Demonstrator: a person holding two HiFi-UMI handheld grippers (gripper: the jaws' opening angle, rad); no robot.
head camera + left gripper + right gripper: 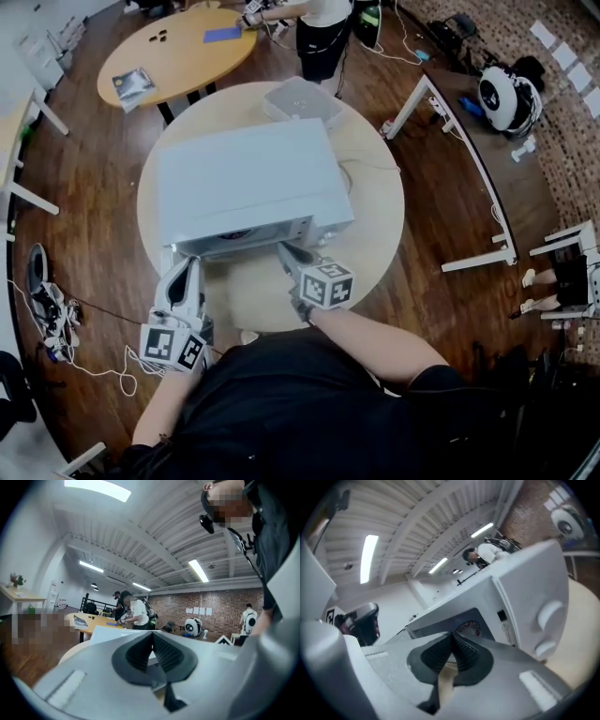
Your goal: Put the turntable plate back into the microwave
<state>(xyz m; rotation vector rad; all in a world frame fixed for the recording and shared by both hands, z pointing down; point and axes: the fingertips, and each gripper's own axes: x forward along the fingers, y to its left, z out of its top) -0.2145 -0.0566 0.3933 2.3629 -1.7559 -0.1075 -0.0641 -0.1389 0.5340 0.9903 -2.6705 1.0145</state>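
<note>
Open workroom with a wooden floor [84,206], a brick wall on the far side and strip lights overhead. Farther off, a second table [178,52] with a person [323,37] standing at its edge.

Nearest, a round pale table [375,234], bearing at its middle a white microwave [248,183] with its front turned toward the table's near edge. Behind the microwave, at the table's far edge, a shallow white box [302,101].

At the microwave's front left corner, close to the table's near edge, the left gripper [186,267]: jaws pressed together, pads meeting, nothing between them. At the front right, just before the opening, the right gripper [289,249]: jaws likewise fully together and empty, tips aimed into the microwave and clear of everything in it.

Front standing open, with the dark cavity [436,629] exposed in the right gripper view. Inside that cavity, a round disc with a reddish pattern, read as the turntable plate [468,628], lying within and not on the table or in either claw. Seating on its ring impossible to check from these views. To the right of the cavity, 2 knobs [551,613] on the control panel.

Judged far along: plate apparently back inside, with no hold on it by either claw. Left to do, by the look of it: at most a check of the seating, then shutting the microwave.
</note>
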